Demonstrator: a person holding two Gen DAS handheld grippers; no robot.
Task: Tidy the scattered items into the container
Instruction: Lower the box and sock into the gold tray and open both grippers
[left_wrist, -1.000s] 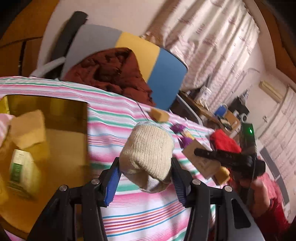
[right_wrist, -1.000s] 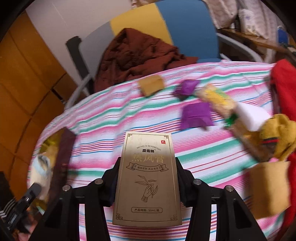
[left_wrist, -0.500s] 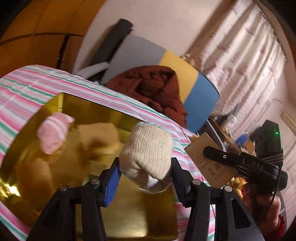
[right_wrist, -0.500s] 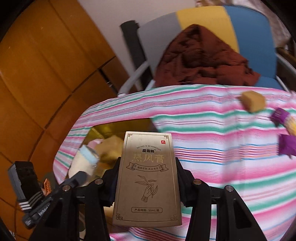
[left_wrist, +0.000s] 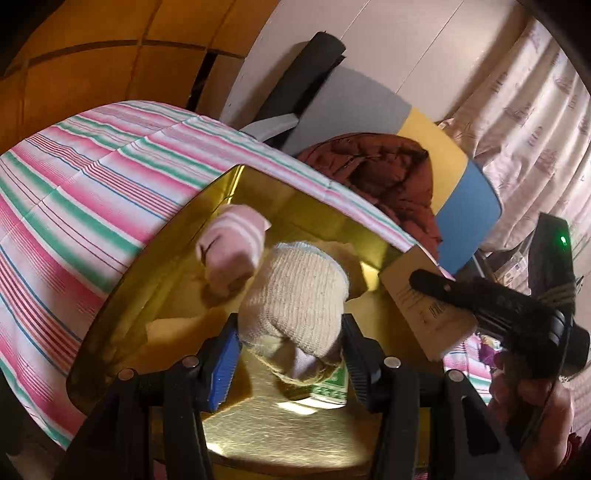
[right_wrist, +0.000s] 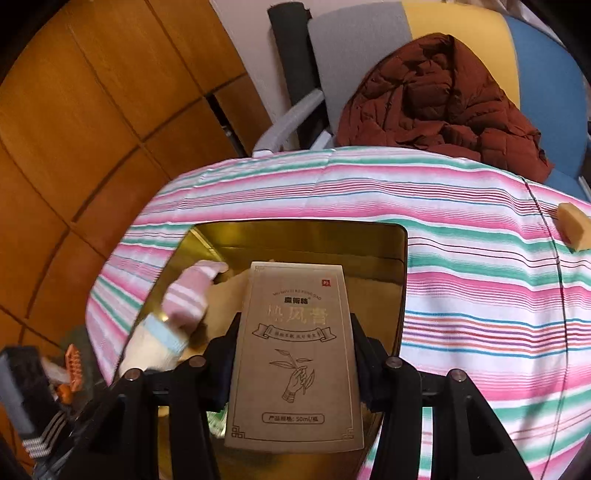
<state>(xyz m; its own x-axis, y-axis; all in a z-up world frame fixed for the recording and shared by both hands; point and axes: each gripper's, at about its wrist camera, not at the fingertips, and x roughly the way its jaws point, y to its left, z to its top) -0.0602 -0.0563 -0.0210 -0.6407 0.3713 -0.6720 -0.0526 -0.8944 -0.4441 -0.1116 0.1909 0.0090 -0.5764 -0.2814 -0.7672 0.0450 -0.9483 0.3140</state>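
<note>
Over the gold container (left_wrist: 303, 206), the left gripper (left_wrist: 291, 354) holds a cream knitted sock (left_wrist: 295, 295); its jaws stand fairly wide, blue pads pressed on either side of the bundle. Inside the container, at about 10 o'clock from the sock, lies a pink striped sock (left_wrist: 232, 247), and a green-and-white packet (left_wrist: 328, 387) shows just under the held bundle. At 3 o'clock in the left wrist view the right gripper (left_wrist: 436, 284) appears from the side, gripping a tan carton (left_wrist: 424, 314) above the container's right rim.

From the right wrist camera, the jaws are closed part-way on the carton's two long edges, and the printed face stands upright in front of the lens, above the container's near half. The container sits on a worktop covered with a pink, green and white striped cloth (right_wrist: 480, 295). A yellow sponge block (right_wrist: 572, 229) lies on the cloth at 3 o'clock, well apart from the container. Beyond the worktop, at 12 o'clock, a chair (right_wrist: 369, 40) carries a dark red jacket (right_wrist: 436, 96).
</note>
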